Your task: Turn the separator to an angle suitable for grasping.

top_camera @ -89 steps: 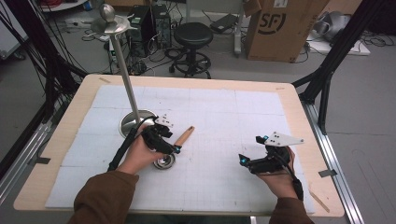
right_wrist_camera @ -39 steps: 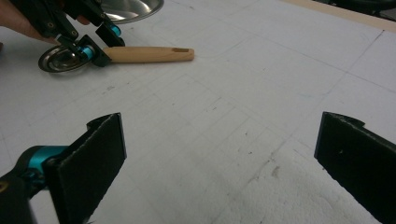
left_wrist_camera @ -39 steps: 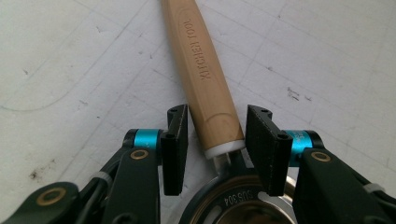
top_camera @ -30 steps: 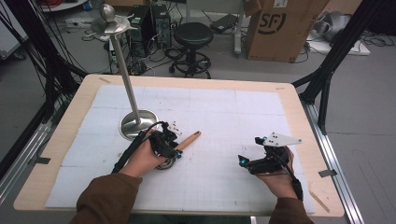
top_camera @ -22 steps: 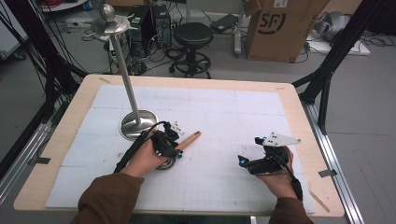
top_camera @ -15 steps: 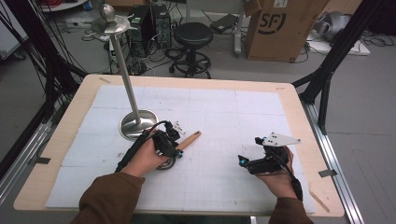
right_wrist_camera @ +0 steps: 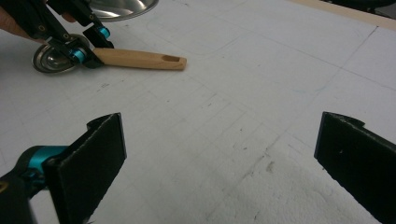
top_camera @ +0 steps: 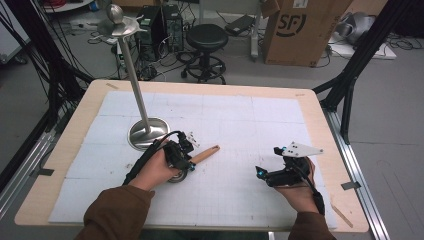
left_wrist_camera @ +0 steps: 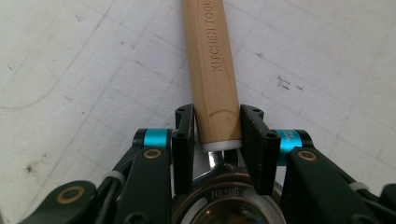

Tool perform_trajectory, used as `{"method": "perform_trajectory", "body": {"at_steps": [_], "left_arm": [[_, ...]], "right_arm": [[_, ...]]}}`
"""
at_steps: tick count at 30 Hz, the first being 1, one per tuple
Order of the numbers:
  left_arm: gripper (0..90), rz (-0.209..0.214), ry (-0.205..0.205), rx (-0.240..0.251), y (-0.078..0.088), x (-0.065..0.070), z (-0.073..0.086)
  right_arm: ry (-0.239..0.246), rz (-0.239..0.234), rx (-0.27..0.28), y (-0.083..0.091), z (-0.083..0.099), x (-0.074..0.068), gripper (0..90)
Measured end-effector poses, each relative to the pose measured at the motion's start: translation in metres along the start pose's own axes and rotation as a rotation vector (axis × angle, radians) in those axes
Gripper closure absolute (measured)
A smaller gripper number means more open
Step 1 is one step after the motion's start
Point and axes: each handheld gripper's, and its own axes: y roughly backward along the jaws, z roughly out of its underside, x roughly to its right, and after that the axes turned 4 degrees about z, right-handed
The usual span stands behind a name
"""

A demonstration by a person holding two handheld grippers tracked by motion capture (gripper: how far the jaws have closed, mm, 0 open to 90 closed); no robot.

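Observation:
A ladle with a wooden handle (top_camera: 207,152) (left_wrist_camera: 212,60) (right_wrist_camera: 140,59) and a steel bowl (top_camera: 176,176) (left_wrist_camera: 229,210) (right_wrist_camera: 50,59) lies on the white mat. My left gripper (top_camera: 192,161) (left_wrist_camera: 217,122) (right_wrist_camera: 99,52) is shut on the handle's bowl end. Its jaws have just been closing, and both pads now press the wood. My right gripper (top_camera: 259,173) (right_wrist_camera: 219,154) rests to the right, open, with bare mat between its wide-set jaws.
A tall steel stand rises from its round base (top_camera: 150,133) (right_wrist_camera: 122,6) just behind the left hand. The white mat (top_camera: 240,125) covers the wooden table (top_camera: 200,86). A stool and a cardboard box stand on the floor beyond.
Since the earliest frame my left gripper has shifted slightly right over the ladle's neck, hiding more of the bowl. The ladle and my right hand have kept still.

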Motion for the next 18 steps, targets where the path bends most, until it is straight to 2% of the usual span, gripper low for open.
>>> {"method": "perform_trajectory", "body": {"at_steps": [4,7,10,13,16,18], "left_arm": [[68.5,0.010,-0.014,-0.005,0.0006,0.0009,0.0001],[67.7,0.014,-0.004,0.002,0.0001,0.0011,0.0004],[61.8,0.031,0.000,-0.001,0.0000,-0.0004,0.0005],[60.5,0.032,-0.001,-0.002,-0.0005,0.0003,0.0004],[59.6,0.017,-0.006,0.003,-0.0006,0.0012,0.0002],[58.1,-0.022,-0.008,-0.007,0.0002,0.0014,0.0001]], "right_arm": [[-0.002,0.000,-0.003,0.0001,0.0001,-0.0004,1.0],[0.003,-0.001,-0.001,-0.0001,0.0000,-0.0003,1.0],[0.006,-0.002,-0.003,-0.0005,0.0002,0.0000,1.0],[0.002,0.000,-0.004,-0.0008,0.0004,0.0002,1.0],[0.002,0.001,-0.004,-0.0007,0.0007,0.0003,1.0],[0.002,-0.001,-0.002,-0.0006,0.0007,0.0004,1.0]]}}
